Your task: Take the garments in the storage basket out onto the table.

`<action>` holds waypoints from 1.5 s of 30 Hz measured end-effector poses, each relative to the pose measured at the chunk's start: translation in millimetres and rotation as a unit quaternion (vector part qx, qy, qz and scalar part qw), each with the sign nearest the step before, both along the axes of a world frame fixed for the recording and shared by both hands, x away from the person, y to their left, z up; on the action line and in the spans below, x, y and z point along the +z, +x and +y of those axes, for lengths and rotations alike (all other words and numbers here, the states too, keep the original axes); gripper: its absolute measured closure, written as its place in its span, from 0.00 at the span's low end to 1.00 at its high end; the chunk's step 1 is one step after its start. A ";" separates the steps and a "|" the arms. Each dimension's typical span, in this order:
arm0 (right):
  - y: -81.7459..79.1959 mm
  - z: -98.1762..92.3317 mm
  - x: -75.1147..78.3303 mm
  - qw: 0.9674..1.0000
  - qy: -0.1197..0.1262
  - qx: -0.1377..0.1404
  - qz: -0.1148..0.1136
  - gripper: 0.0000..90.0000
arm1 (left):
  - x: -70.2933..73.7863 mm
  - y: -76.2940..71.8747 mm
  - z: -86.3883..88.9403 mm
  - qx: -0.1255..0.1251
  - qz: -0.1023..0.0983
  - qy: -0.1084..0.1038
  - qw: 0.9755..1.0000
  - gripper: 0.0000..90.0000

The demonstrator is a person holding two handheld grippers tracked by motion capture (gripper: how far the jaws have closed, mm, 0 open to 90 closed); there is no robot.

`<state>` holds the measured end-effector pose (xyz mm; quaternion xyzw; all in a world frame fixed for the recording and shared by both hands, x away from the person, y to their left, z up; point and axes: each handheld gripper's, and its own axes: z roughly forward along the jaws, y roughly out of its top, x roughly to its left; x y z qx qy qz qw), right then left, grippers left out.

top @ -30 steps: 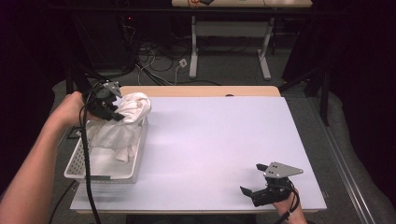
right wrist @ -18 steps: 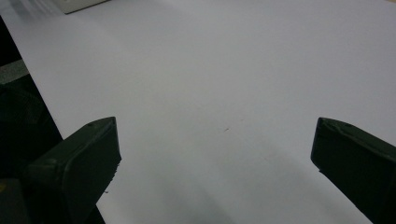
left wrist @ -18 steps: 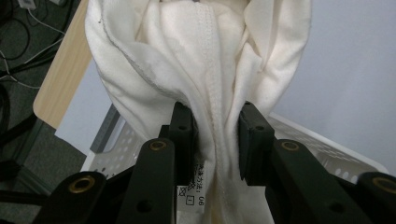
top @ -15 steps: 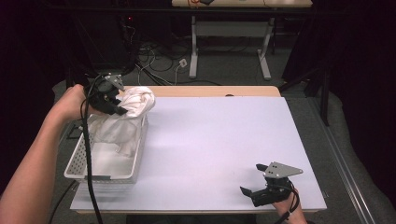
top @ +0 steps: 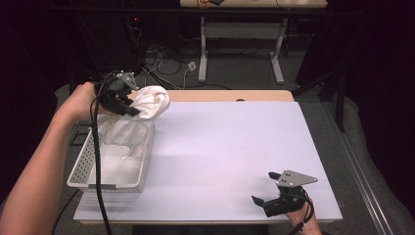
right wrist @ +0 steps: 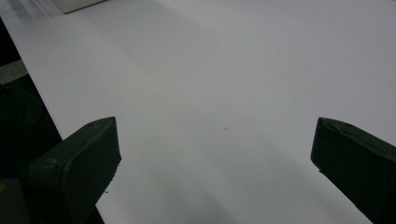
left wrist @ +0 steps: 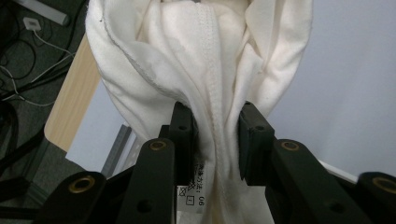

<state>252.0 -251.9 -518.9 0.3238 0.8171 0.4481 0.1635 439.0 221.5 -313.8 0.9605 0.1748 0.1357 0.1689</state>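
Two tools (top: 130,108) (top: 266,188), one white garment (top: 147,103), one basket (top: 85,161), one table (top: 230,142).

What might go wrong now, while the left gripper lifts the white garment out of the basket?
1. The left gripper pinches only a narrow bunched fold of the white garment between its fingers; the cloth may slip out.
2. Part of the garment hangs inside the basket; it may catch on the rim and drag or tip the basket.
3. The right gripper rests open far across the table, so it cannot help quickly.
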 end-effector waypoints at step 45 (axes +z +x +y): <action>0.3 -0.2 -0.2 1.000 0.002 0.001 -0.001 0.01 | 8.4 9.9 -81.5 -0.075 0.029 -0.032 0.996 0.79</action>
